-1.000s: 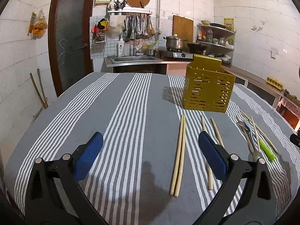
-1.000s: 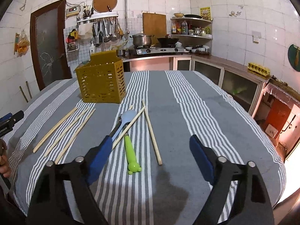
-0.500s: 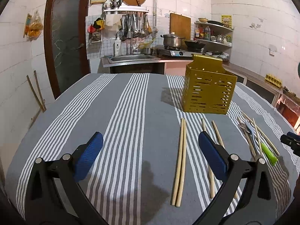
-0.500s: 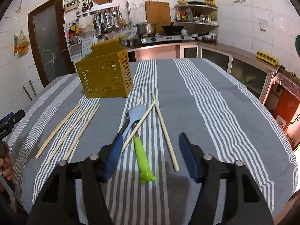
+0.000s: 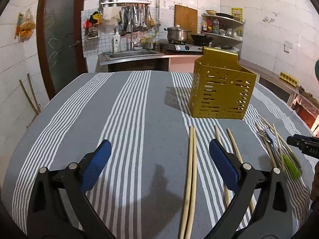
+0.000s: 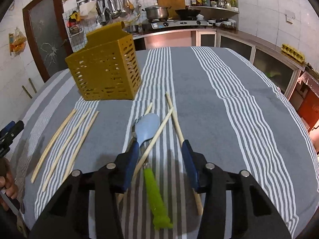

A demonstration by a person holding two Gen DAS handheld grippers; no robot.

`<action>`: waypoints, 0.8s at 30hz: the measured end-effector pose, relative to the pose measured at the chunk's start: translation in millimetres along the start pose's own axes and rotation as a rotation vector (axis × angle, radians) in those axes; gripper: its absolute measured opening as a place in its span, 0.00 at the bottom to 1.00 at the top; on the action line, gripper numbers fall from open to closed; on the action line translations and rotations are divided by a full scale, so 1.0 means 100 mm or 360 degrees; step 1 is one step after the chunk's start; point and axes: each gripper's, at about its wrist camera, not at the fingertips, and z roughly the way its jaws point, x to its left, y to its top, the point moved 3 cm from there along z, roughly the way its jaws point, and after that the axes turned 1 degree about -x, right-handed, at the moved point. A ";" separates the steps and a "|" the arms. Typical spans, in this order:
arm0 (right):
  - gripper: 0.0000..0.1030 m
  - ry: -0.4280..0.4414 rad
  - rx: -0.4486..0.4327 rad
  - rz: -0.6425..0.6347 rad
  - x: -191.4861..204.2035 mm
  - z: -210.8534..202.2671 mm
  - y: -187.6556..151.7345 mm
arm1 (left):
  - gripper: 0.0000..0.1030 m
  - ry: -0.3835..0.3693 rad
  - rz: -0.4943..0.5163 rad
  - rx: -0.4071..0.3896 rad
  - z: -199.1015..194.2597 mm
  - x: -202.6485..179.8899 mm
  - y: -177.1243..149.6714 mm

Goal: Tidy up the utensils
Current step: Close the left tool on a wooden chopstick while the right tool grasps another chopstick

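A yellow perforated utensil holder (image 5: 221,91) (image 6: 104,71) stands upright on the striped tablecloth. Several wooden chopsticks (image 5: 191,171) (image 6: 65,141) lie in front of it. A spoon with a blue bowl and green handle (image 6: 148,125) lies under crossed chopsticks (image 6: 159,131), beside a fork (image 5: 265,137). My right gripper (image 6: 160,149) is open, low over the spoon and the crossed chopsticks, its fingers on either side of them. My left gripper (image 5: 159,151) is open and empty above the cloth, left of a chopstick pair.
The table (image 5: 123,119) is covered with a grey and white striped cloth. Behind it are a sink counter (image 5: 131,54), a stove with pots (image 6: 173,23) and a door (image 5: 59,45). The table edge drops off at right (image 6: 299,119).
My right gripper has moved forward and down over the spoon and crossed chopsticks, its jaws narrower than before. My left gripper has barely moved.
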 end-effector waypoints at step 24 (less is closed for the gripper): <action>0.18 0.0003 0.0238 -0.0078 0.04 0.58 0.14 | 0.75 -0.0104 0.0081 0.0372 0.80 -0.09 -0.02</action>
